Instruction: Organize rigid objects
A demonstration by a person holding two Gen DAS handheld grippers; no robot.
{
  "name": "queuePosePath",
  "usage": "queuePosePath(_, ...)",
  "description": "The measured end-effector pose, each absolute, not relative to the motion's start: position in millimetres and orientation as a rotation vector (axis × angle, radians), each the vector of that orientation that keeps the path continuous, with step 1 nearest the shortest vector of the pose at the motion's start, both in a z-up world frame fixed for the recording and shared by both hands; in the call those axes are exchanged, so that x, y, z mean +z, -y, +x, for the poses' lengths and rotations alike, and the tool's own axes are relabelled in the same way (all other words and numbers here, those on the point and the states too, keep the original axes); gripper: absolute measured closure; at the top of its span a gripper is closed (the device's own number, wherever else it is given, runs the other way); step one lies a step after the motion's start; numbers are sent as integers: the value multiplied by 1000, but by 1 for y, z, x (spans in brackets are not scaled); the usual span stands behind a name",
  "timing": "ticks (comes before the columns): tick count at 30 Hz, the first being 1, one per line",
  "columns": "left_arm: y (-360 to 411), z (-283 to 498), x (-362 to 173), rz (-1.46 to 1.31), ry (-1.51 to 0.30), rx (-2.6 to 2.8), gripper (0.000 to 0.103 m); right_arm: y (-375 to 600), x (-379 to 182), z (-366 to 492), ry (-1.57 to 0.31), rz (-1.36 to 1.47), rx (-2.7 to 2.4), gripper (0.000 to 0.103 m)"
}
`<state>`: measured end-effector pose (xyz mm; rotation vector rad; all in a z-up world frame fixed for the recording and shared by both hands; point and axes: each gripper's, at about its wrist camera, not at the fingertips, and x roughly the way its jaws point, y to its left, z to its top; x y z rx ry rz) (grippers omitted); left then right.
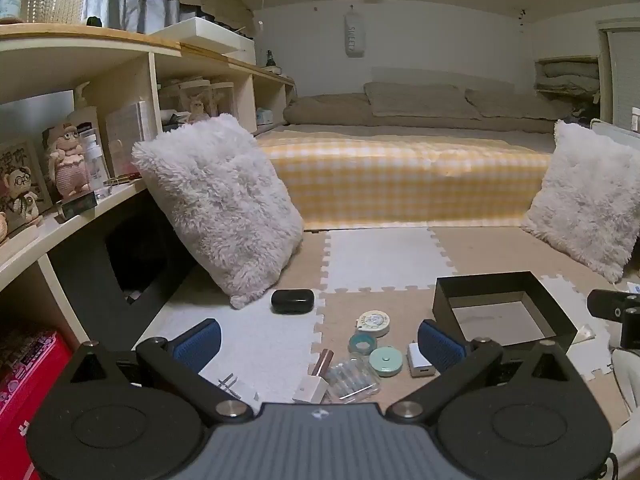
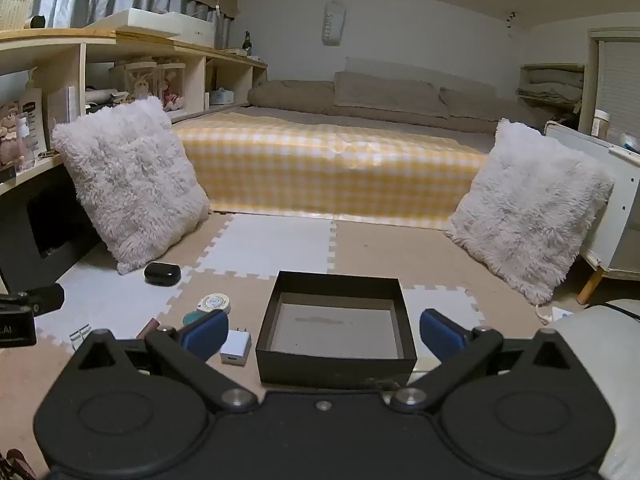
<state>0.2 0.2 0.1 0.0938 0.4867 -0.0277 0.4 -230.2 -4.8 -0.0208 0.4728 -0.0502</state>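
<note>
My left gripper (image 1: 319, 345) has its jaws spread wide with nothing between the blue pads (image 1: 198, 344); it hangs above the floor mat (image 1: 380, 256), tilted down at the clutter. My right gripper (image 2: 322, 332) is just as wide and empty, aimed at the black box (image 2: 335, 364).

The box sits open side up on the mat, its near wall square to my right view, and its inside is bare. Left of it lies the scatter: a white charger (image 1: 420, 362) just beside the box's near left corner, a mint round case (image 1: 385, 361), a teal ring (image 1: 362, 343) and a cream round tin (image 1: 374, 322) in a loose line running away from me. Nearer lie a clear ribbed case (image 1: 352, 378), its long axis running diagonally, a white plug block (image 1: 310, 390) and a rose-gold tube (image 1: 321, 361) that points away. A black oval case (image 1: 292, 301) rests apart, long axis crosswise, close to the left fluffy cushion (image 1: 224, 208).

A second cushion (image 2: 528, 208) leans at the right. The shelf unit (image 1: 80, 216) closes the left side and the bed (image 2: 328, 168) closes the far edge. Open mat lies between the box and the bed.
</note>
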Motion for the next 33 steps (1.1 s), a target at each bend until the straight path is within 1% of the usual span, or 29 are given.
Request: queuePosePath(33,-1,1,0,102,-481,-29,0,231,-3,-1,-462,-11,-49,0)
